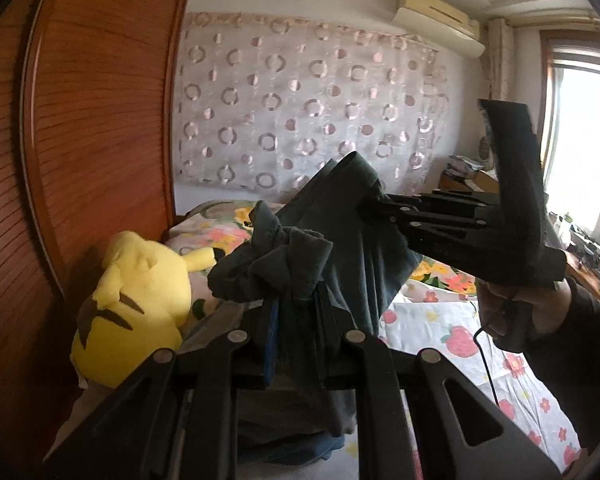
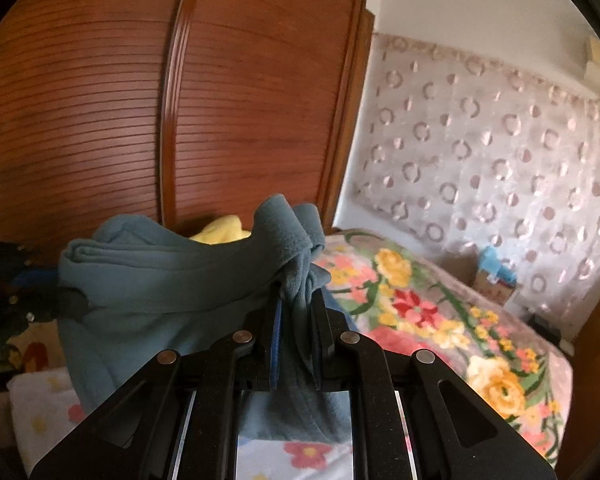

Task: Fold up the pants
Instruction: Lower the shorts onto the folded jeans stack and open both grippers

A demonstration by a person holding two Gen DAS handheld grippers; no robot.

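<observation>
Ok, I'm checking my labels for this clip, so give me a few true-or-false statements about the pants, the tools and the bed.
1. Both tools are shut on the pants: the left tool, the right tool. True.
2. The pants lie flat on the bed. False: they hang bunched between the tools, above the floral bedding.
3. A yellow plush toy sits by the wooden wardrobe. True.
4. The pants are red. False: they are grey-blue.

Yellow plush toy beside wooden wardrobe
</observation>
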